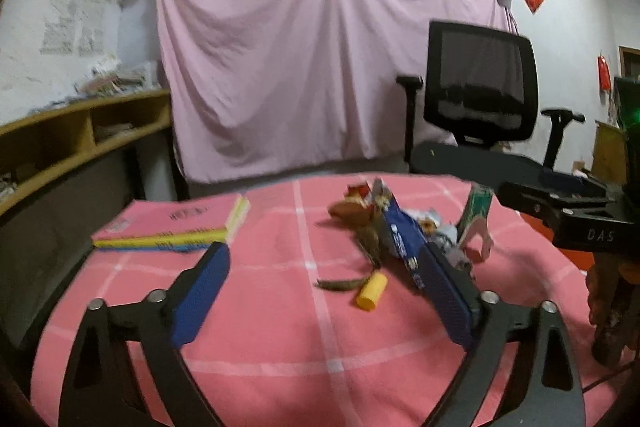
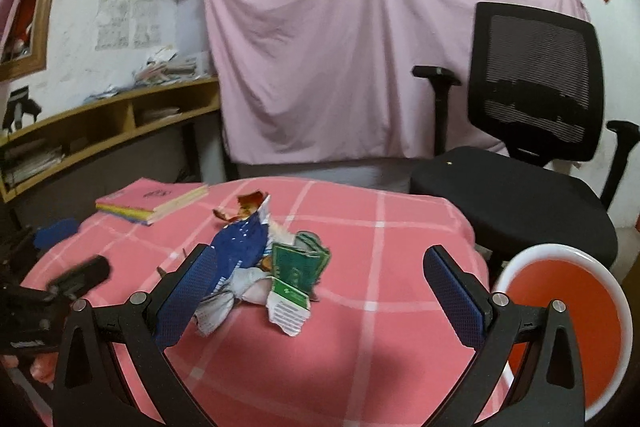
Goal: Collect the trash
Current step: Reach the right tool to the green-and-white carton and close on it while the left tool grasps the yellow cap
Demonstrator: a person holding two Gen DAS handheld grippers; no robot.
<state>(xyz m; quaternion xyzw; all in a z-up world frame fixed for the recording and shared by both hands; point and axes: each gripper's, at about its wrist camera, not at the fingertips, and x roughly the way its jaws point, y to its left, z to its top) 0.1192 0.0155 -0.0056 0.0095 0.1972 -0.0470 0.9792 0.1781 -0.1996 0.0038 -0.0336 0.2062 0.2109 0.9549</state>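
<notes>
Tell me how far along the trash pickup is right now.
Nothing looks collected yet. The left gripper and right gripper are both open and empty, aimed at the table. Left to do: the wrapper pile with its green carton, the yellow cylinder and the peel scrap, all on the pink cloth.

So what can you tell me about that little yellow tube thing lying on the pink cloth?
The small yellow tube looks like a short cylinder of plastic or rolled paper, plain and unmarked. It lies on its side, tilted diagonally, on the pink checked tablecloth, a little apart from the heap of torn wrappers. A thin brown dried scrap seems to touch its upper end. It lies beyond the open blue-padded fingers of the left gripper, which do not touch it.
</notes>
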